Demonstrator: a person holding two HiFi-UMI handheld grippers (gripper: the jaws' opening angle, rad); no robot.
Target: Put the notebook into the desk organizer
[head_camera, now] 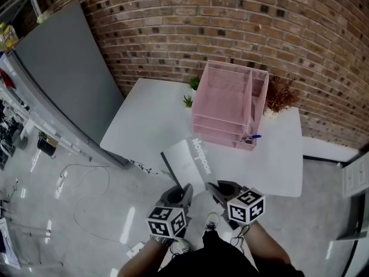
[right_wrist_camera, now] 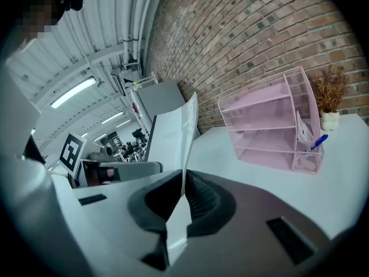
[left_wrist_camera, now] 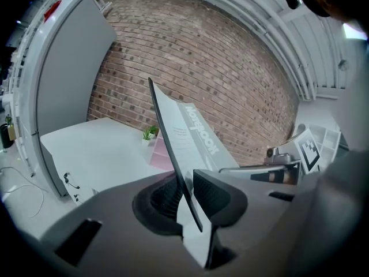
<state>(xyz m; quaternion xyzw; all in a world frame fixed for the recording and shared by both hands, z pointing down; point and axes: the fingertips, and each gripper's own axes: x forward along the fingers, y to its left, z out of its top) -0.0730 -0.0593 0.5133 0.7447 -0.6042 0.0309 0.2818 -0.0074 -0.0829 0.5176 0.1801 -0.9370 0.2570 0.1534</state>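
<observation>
Head view: the jaws of the left gripper [head_camera: 185, 191] and right gripper [head_camera: 215, 187] both clamp the notebook [head_camera: 190, 161] over the table's [head_camera: 144, 120] near edge, facing the desk organizer [head_camera: 222, 103].

Bright even light, fisheye bending, dark corners

The left gripper [head_camera: 185, 190] and right gripper [head_camera: 217, 187] have smooth grey shells with shallow rectangular slots sunk in them; each narrows at its far end to two dark jaws lined with black ribbed pads [left_wrist_camera: 214, 190]; at its near end each carries a marker cube [head_camera: 167, 221] with black-and-white squares; the person wears dark clothing [head_camera: 222, 258] and pale shoes [head_camera: 181, 246].
</observation>
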